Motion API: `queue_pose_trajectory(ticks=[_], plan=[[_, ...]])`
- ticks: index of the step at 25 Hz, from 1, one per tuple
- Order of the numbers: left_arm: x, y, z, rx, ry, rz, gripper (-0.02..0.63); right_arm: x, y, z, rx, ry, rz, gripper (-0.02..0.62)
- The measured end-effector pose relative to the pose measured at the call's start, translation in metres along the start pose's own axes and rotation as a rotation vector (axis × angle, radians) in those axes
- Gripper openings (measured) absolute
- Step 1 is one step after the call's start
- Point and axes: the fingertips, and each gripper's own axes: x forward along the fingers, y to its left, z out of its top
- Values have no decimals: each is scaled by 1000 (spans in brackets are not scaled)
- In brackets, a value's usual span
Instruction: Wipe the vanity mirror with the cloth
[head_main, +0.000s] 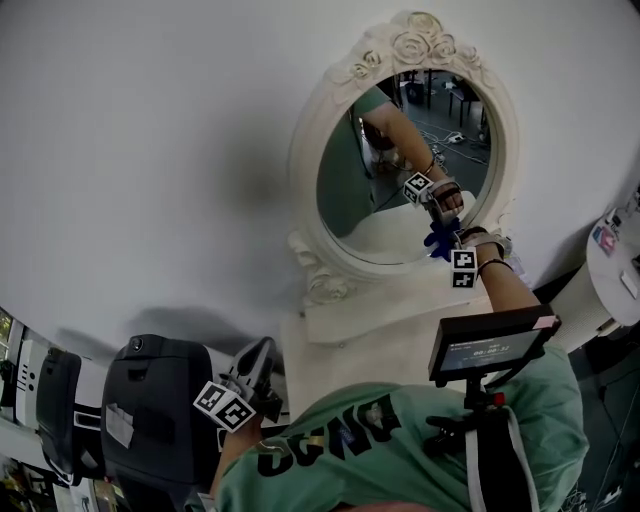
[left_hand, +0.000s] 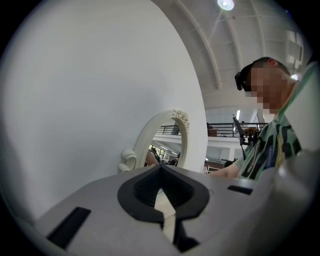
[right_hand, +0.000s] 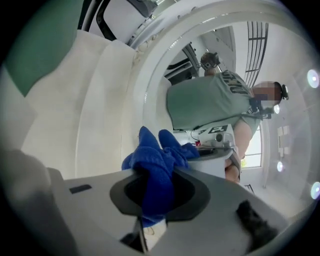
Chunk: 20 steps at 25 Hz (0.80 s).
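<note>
The oval vanity mirror in its white carved frame stands against the wall. My right gripper is shut on a bunched blue cloth, which lies against the lower right of the glass. In the right gripper view the cloth bulges out of the right gripper, with the mirror glass and frame just ahead. My left gripper hangs low at the left, away from the mirror. Seen in its own view, the left gripper is shut and holds nothing, and the mirror stands further off.
The mirror rests on a white stand. A black bulky object sits at the lower left beside my left gripper. A white rounded object is at the right edge. A small screen on a mount juts from my chest.
</note>
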Motion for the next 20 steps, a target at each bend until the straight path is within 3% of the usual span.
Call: queue_pose_trajectory(ticks=[6, 8, 14, 20], plan=[[10, -4, 1, 1, -6, -45, 6, -12, -19, -23, 63, 116, -39, 66], [12, -4, 1, 0, -6, -59, 6, -20, -23, -15, 116, 99, -47, 67], [23, -2, -1, -6, 1, -90, 6, -103, -56, 52, 330, -216, -172, 67], [43, -9, -14, -10, 48, -133, 6, -194, -38, 122, 663, -564, -118, 67]])
